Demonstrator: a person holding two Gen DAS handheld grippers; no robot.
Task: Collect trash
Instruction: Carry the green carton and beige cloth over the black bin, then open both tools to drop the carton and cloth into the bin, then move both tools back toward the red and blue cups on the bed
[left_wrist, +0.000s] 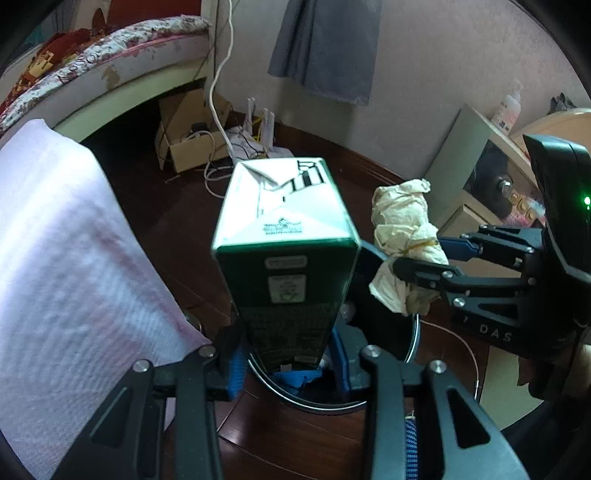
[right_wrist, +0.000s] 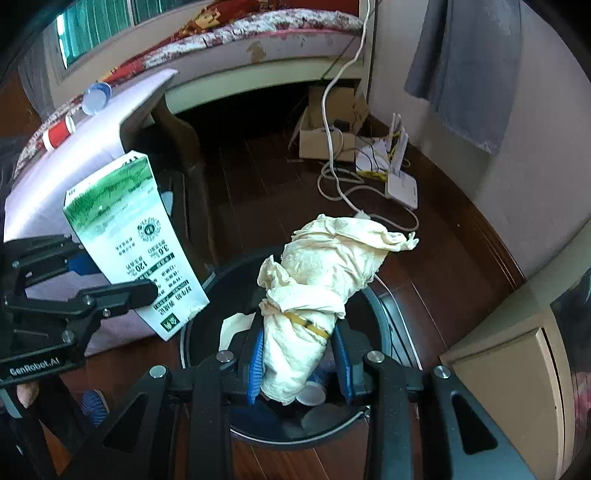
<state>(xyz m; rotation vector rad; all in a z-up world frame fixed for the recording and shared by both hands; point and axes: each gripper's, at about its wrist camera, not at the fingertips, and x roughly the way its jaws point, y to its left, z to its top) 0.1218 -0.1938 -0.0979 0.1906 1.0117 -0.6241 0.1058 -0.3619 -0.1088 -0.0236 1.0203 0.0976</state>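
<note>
Left gripper (left_wrist: 288, 363) jaws clamp the carton (left_wrist: 286, 236), stiff and light, by its base. Right gripper (right_wrist: 299, 363) jaws squeeze the paper wad (right_wrist: 317, 291), soft, crushable. Both above the bin (right_wrist: 388, 325).

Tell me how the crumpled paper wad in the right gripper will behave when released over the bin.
The paper wad looks soft and light, so it should drop slowly, perhaps drifting. Its loose flaps may snag the right gripper. Its yellowish band probably keeps it bundled as it falls into the bin.
</note>
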